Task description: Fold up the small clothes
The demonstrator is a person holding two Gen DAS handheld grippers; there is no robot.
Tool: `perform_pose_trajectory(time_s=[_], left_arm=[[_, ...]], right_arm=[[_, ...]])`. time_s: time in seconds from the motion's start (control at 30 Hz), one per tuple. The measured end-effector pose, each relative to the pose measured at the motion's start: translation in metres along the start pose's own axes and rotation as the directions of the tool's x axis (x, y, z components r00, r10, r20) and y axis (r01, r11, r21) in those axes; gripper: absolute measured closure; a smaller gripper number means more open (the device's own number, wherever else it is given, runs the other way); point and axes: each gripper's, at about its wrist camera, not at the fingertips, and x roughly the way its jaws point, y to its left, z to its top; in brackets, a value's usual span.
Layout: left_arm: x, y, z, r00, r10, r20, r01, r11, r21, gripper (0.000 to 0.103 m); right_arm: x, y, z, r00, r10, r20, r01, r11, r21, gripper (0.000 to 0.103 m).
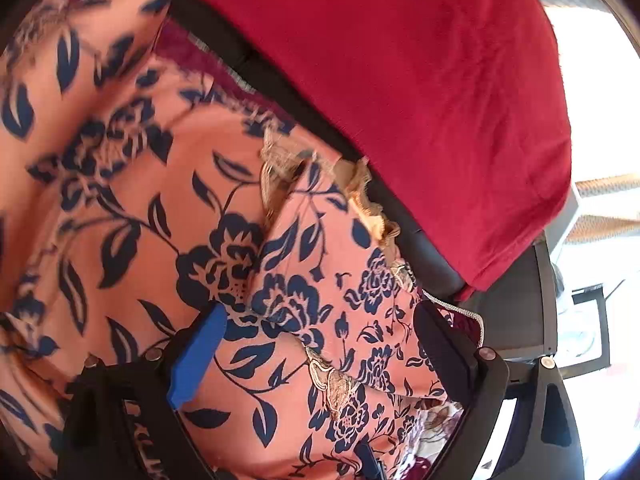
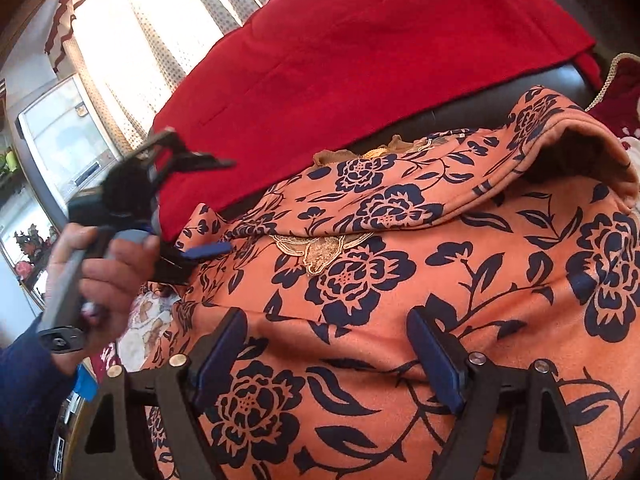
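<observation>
dress (image 2: 400, 280): orange floral one, lay bunched on the dark sofa (image 2: 460, 108), just below the red cloth (image 2: 360, 52)
left gripper (image 2: 212, 204): fingers wide apart, nothing held
right gripper (image 2: 328, 352): fingers spread over the dress, gripping nothing

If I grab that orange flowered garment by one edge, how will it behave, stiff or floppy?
Probably floppy: the orange flowered garment already lies in soft folds and bumps. Its folded-over flap sags, so a lifted edge would likely drape. It looks fairly thick, so it may hold creases loosely.
</observation>
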Motion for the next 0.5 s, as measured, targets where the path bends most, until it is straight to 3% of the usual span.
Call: perform_pose_trajectory(time_s=[0.1,0.13,0.23,0.33,0.43,0.5], left_arm=[[0.007,-0.001,-0.001,1.000,0.010,0.005,-0.010,1.000,0.001,0.018],[0.010,-0.002,0.001,1.000,0.029,0.011,-0.029,1.000,0.009,0.032],[0.014,-0.004,0.013,0.991,0.130,0.021,-0.131,0.991,0.039,0.095],[-0.014,-0.022,0.008,0.978,0.160,0.131,-0.175,0.978,0.112,0.095],[-0.059,-0.039,-0.009,0.946,0.132,0.296,-0.196,0.960,0.198,0.095],[-0.068,-0.028,-0.015,0.933,0.160,0.323,-0.232,0.952,0.199,0.095]], right_arm=[[0.001,0.002,0.000,1.000,0.004,-0.001,-0.004,1.000,0.003,0.018],[0.001,0.002,0.000,1.000,0.006,0.000,-0.006,1.000,0.003,0.018],[0.000,0.001,-0.001,1.000,0.006,0.001,-0.006,1.000,0.003,0.018],[0.002,0.002,-0.001,1.000,0.002,0.000,-0.002,1.000,0.001,0.018],[0.002,0.002,-0.002,1.000,0.001,0.000,-0.001,1.000,0.000,0.018],[0.003,0.002,-0.002,1.000,0.001,0.000,-0.001,1.000,-0.001,0.018]])
